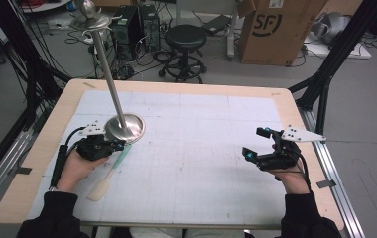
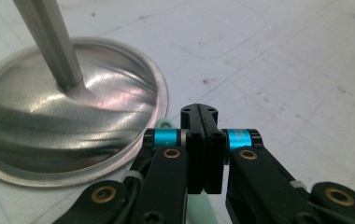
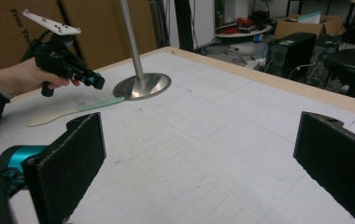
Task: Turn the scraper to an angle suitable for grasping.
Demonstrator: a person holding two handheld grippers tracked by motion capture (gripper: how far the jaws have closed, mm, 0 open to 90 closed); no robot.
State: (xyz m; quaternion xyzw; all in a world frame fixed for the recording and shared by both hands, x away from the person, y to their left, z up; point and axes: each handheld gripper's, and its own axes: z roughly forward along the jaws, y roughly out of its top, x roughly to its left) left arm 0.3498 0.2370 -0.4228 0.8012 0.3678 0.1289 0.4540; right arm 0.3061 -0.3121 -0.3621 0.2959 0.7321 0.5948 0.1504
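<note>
The landmark is the metal stand (image 1: 124, 126), a round steel base with a thin pole rising from its centre and leaning toward the far left corner of the tabletop (image 1: 42, 163). The base sits on a white gridded mat (image 1: 201, 148) that covers most of the tabletop.

A spatula (image 1: 109, 171) lies flat on the mat on the near side of the stand. Its mint-green handle end touches or lies just beside the rim of the base; which of the two cannot be told. Its pale blade end points away from the stand toward the person.

The left gripper (image 1: 119, 145) is held just at the near edge of the stand's base, directly above the green handle. In the left gripper view its jaws are pressed together, pad against pad, with nothing between them. The green handle (image 2: 199, 205) shows below and behind the closed jaws, not gripped.

The right gripper (image 1: 256, 144) hovers above the mat well apart from the stand, toward the tabletop's right edge. Its jaws stand wide apart, and nothing lies between them.
</note>
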